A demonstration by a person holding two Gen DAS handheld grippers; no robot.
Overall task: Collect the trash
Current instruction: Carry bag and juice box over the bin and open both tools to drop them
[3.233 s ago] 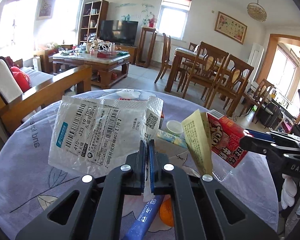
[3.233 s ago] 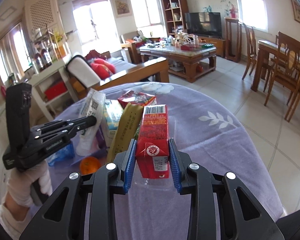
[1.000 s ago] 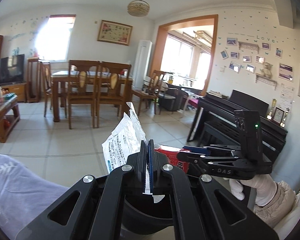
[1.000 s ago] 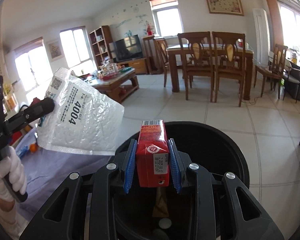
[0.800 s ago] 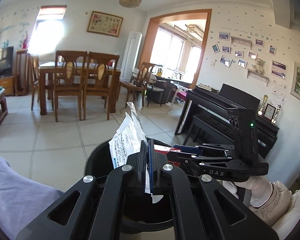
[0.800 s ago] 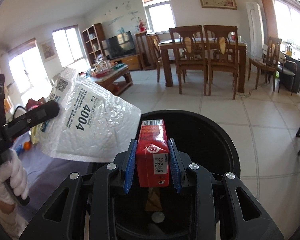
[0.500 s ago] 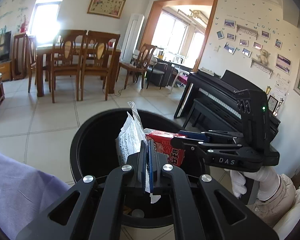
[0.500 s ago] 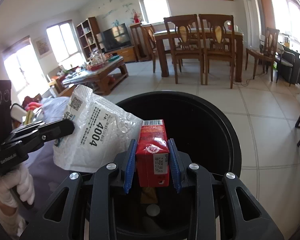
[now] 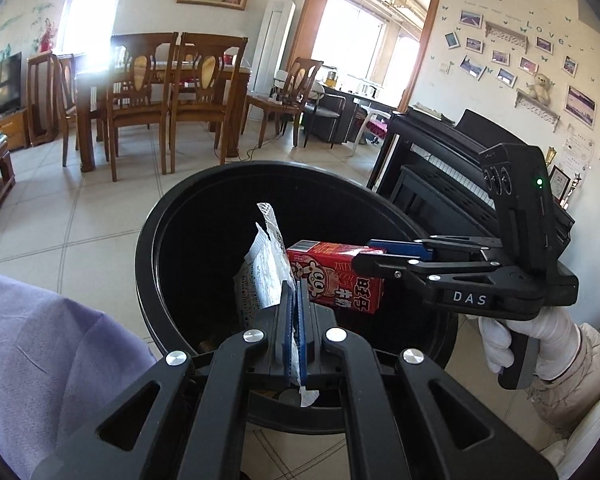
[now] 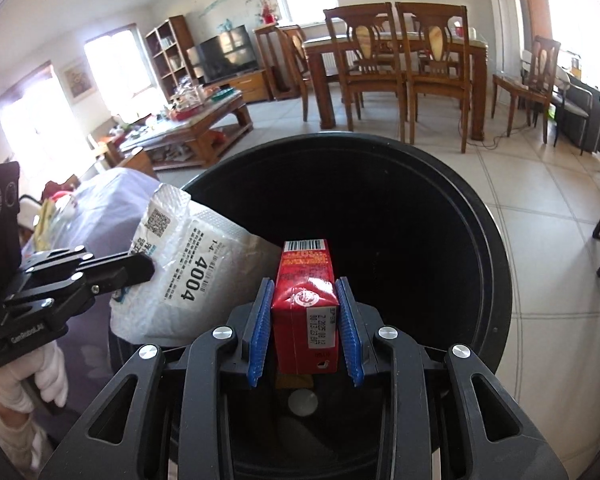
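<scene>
Over pale floor tiles and a black bin (image 10: 496,264), the left gripper (image 9: 296,300) pinches a white mailer (image 10: 188,276) while the right gripper (image 10: 305,304) clamps a red carton (image 10: 305,312).

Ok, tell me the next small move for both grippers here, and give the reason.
Probably open both and let the trash drop. The right gripper is clamped on the red drink carton and the left gripper pinches the white mailer bag; both items sit over the mouth of the black bin, so release should land them inside.
</scene>
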